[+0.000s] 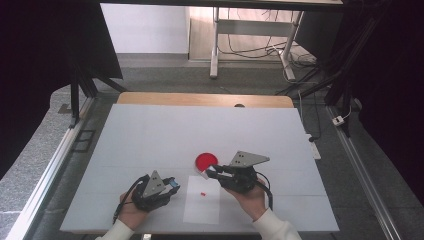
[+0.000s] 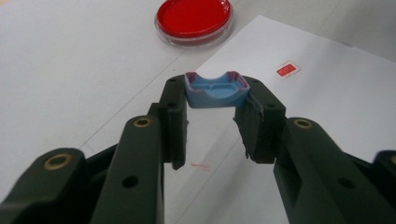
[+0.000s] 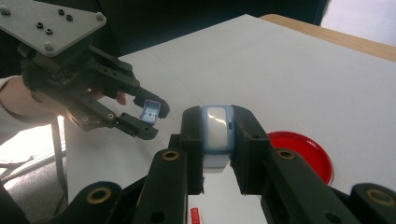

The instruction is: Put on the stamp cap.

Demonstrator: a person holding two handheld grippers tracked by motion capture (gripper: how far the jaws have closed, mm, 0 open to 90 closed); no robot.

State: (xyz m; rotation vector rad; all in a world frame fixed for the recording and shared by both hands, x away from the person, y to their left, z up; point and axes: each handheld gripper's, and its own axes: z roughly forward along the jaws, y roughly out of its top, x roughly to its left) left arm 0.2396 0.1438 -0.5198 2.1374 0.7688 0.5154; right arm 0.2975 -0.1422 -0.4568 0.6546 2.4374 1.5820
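1. A white table top (image 1: 150,140) with a wooden far edge stands on grey floor; desk legs and cables lie beyond
2. A white paper sheet (image 1: 202,210) lies near the front edge between both hands; the far half of the table is bare
3. A shallow clear dish (image 1: 206,160) holds red filling, just beside the right gripper (image 1: 210,172)
4. The left gripper (image 2: 215,100) pinches a small blue cap (image 2: 215,91); the right gripper pinches a blue-and-white device (image 3: 218,128) above the sheet
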